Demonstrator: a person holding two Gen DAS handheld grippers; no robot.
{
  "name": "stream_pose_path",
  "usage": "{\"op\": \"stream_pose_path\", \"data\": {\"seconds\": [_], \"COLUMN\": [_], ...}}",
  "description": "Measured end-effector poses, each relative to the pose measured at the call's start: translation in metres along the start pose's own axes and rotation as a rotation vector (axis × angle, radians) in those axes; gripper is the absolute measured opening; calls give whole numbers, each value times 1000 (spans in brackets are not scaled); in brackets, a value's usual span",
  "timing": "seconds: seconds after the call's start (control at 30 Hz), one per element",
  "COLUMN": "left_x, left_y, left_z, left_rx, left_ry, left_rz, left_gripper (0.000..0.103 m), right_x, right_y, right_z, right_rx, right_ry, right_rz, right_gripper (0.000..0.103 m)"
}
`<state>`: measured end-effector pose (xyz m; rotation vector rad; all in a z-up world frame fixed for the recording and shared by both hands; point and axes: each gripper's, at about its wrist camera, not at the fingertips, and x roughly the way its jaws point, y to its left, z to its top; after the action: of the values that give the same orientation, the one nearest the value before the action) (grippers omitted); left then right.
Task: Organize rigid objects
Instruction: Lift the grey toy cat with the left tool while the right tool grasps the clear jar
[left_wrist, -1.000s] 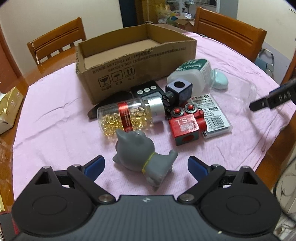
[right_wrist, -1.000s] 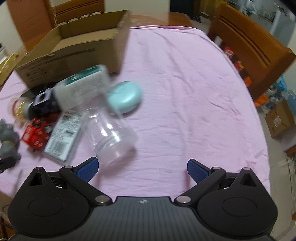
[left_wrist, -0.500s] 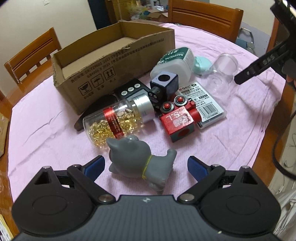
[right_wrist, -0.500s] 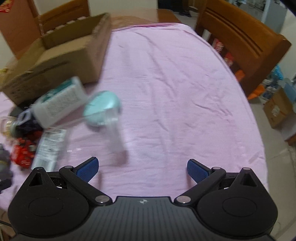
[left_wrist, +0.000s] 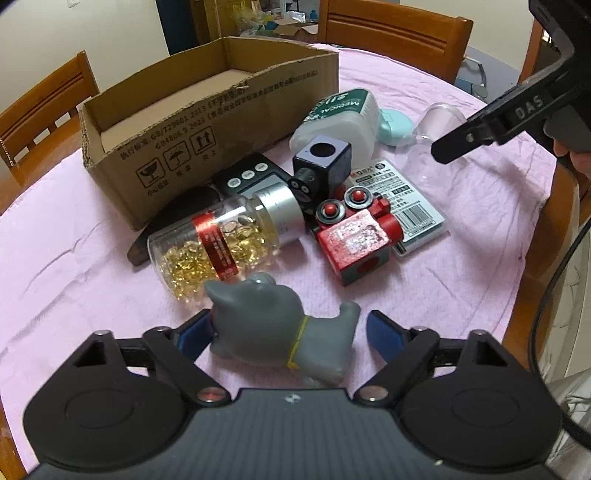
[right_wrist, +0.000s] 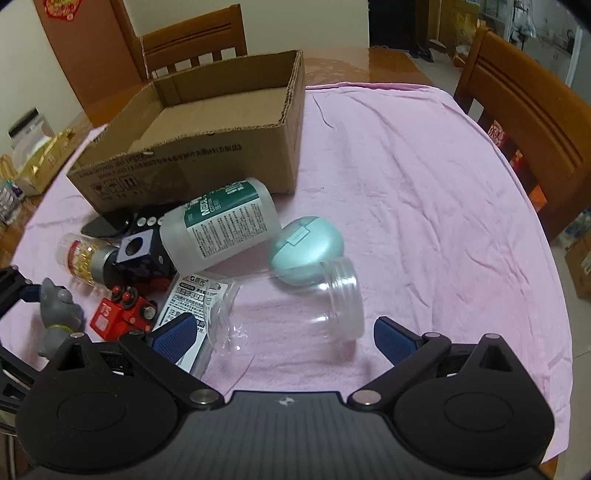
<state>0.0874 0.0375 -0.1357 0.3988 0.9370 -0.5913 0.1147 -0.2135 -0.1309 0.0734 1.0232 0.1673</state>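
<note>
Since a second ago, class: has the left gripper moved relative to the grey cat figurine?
Yes. The left gripper has advanced toward the cardboard box; its open fingers now flank the grey cat figurine.

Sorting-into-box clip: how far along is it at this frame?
Nothing is done: the cardboard box shows no items inside. In hand: the open left gripper brackets the grey cat figure, and the open right gripper brackets the clear jar; neither is gripped. Left: pill bottle, red block, white bottle, teal case.

Clear jar (right_wrist: 291, 314) lies sideways between spread jaws
</note>
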Motion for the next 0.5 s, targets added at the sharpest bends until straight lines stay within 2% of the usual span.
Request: {"op": "stream_pose_path", "data": {"seconds": [0.1, 0.3, 0.33, 0.37, 0.5], "left_x": [-1, -2, -2, -3, -4], "left_y": [5, 10, 11, 11, 15], "left_z": [0, 1, 2, 2, 3], "left_rx": [-15, -40, -43, -52, -83], "left_ry": [-2, 9, 12, 18, 46], "left_rz": [-8, -34, -33, -36, -45], "left_gripper": [77, 75, 75, 75, 74], "right_x": [5, 14, 15, 16, 14], "right_y": [6, 19, 21, 23, 23], "right_z": [2, 5, 5, 5, 7], "right_rx": [-23, -111, -125, -139, -150], "right_ry": [-1, -7, 0, 1, 11], "right_rz": [-25, -96, -106, -115, -115], "right_gripper": [103, 103, 100, 93, 93]}}
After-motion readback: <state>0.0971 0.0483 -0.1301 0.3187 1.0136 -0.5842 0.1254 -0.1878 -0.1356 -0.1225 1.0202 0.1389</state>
